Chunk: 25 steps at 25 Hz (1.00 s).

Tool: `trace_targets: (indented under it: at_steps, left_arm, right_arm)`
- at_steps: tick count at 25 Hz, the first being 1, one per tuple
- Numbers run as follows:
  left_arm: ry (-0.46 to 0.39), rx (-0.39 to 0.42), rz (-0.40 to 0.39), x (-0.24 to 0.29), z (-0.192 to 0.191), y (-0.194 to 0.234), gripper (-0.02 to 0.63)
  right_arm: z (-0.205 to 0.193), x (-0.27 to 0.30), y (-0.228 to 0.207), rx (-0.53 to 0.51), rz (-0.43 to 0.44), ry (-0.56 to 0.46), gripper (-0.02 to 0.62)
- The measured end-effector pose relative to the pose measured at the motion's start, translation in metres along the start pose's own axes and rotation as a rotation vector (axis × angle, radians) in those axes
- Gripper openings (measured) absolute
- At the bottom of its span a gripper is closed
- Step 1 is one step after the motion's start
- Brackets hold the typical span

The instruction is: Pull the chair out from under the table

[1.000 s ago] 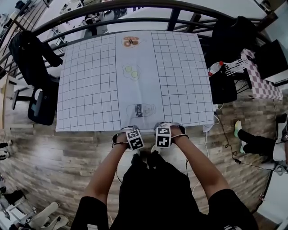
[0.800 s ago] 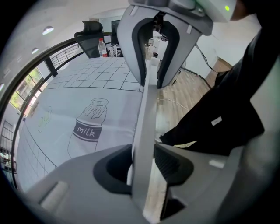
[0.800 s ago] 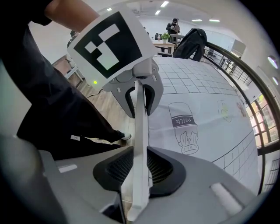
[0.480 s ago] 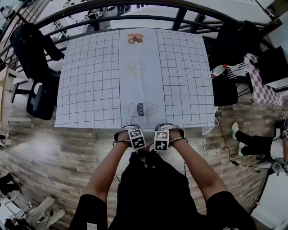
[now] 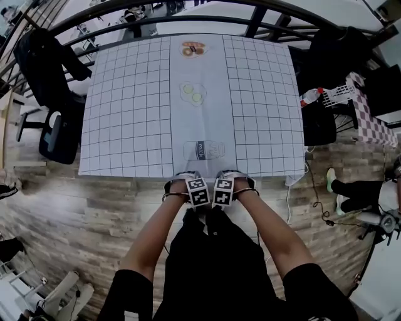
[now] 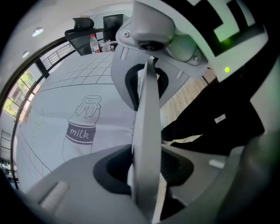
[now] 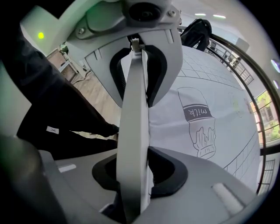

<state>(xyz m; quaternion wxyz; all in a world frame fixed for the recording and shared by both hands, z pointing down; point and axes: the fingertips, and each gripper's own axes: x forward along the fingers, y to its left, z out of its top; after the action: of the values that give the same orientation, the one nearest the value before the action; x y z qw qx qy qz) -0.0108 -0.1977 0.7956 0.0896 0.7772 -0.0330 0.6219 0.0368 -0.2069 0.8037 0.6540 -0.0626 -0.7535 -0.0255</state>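
Note:
In the head view my left gripper [image 5: 198, 193] and right gripper [image 5: 223, 192] point down side by side at the near edge of the table [image 5: 125, 125], which has a white grid cloth. The chair is hidden there under my hands and black clothes. A thin pale panel, the chair back [image 6: 146, 131], runs between the left jaws, which are shut on it. The same chair back [image 7: 133, 122] lies between the right jaws, which are closing, with narrow dark gaps still beside it. A printed milk bottle [image 5: 203, 150] marks the cloth just beyond my hands.
A black office chair [image 5: 53, 135] stands left of the table. Another dark chair [image 5: 332, 56], a water bottle [image 5: 310, 95] and a checked cloth [image 5: 369, 119] are at the right. A black railing [image 5: 188, 19] runs behind. Cables [image 5: 319, 207] and someone's leg [image 5: 351, 191] lie on the wooden floor.
The right gripper has sunk to the left gripper's level. The two marker cubes now sit closer together at the table edge. The left gripper has hardly moved.

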Motion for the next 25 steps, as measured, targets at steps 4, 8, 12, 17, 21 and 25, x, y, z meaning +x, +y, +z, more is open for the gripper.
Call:
trace_targets:
  at_steps: [4,8,12,17,21,25]
  left_arm:
    - [0.02,0.015,0.005,0.004,-0.001,0.004,0.147]
    - [0.043,0.023,0.004,0.01,-0.002,0.005,0.126]
    - [0.026,0.058,0.005,0.014,0.006,0.005,0.124]
    - [0.022,0.056,-0.013,0.015,0.007,0.003,0.121]
    - [0.016,0.059,0.002,0.015,0.008,0.004,0.106]
    - [0.015,0.064,0.038,0.014,0.007,0.007,0.087]
  right_arm:
    - [0.002,0.006,-0.002,0.021,-0.006,-0.006,0.086]
    - [0.003,0.007,0.001,0.017,0.017,-0.01,0.098]
    - [0.005,0.006,-0.002,0.003,-0.018,-0.023,0.08]
    - [0.005,0.006,-0.002,0.019,-0.02,-0.032,0.072]
    - [0.004,0.005,-0.005,0.023,-0.039,-0.029,0.06]
    - [0.004,0.005,-0.005,0.016,-0.046,-0.026,0.057]
